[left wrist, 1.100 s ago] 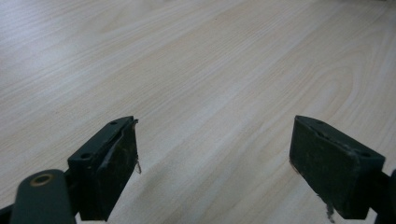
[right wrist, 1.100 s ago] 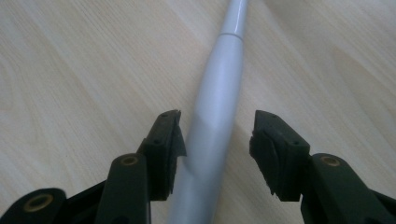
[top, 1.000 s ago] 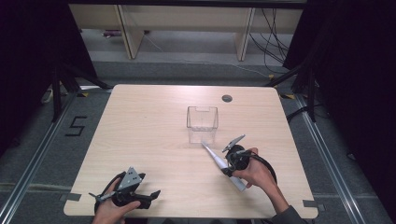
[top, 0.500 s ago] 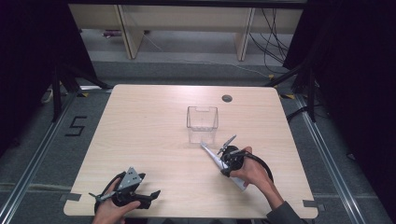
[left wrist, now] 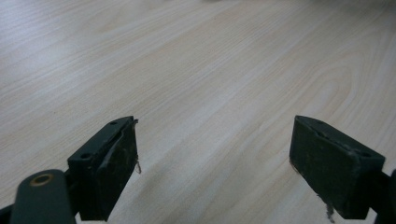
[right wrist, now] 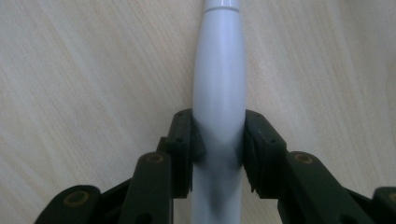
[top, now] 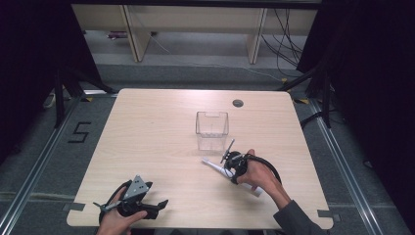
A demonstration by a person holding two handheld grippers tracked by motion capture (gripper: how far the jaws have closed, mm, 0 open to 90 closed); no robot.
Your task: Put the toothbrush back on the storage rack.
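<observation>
White tube [right wrist: 219, 93] lies on the pale wooden table [top: 147, 142], just below the clear box [top: 212, 129], its tip slanting up-left; right gripper [right wrist: 218, 140], jaws just closing, clamps it; left gripper [left wrist: 215, 172] gapes empty.

A pale grey-white tube [right wrist: 219, 98] lies on the light wood-grain tabletop [top: 147, 142]; the box [top: 212, 129] is clear, the fingers [right wrist: 184, 149] black.

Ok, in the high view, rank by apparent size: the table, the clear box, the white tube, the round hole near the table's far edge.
1. table
2. clear box
3. white tube, partly hidden by the right gripper, so unsure against the box
4. round hole
</observation>
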